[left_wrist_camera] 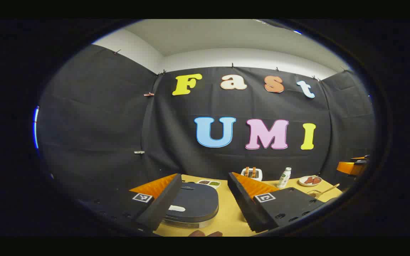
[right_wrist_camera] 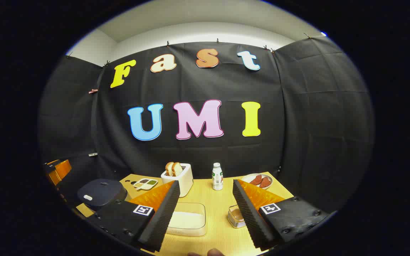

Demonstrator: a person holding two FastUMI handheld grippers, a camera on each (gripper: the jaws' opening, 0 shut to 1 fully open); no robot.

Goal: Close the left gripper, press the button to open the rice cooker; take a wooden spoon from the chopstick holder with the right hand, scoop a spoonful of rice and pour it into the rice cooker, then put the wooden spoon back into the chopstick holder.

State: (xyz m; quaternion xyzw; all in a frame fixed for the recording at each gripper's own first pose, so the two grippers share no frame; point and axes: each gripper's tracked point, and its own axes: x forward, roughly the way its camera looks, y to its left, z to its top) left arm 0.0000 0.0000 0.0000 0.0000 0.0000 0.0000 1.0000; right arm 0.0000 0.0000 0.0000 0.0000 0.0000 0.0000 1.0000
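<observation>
Bare counter (right_wrist_camera: 222, 199) lies between both spread grippers; left gripper (left_wrist_camera: 205, 199) flanks the shut rice cooker (left_wrist_camera: 194, 204), right gripper (right_wrist_camera: 205, 209) the rice tray (right_wrist_camera: 187, 220).

Dark rice cooker (left_wrist_camera: 190, 205) (lid shut); rice container (right_wrist_camera: 187, 219)

rice cooker (left_wrist_camera: 192, 206) front hidden, chopstick holder (right_wrist_camera: 236, 216) half-hidden
</observation>
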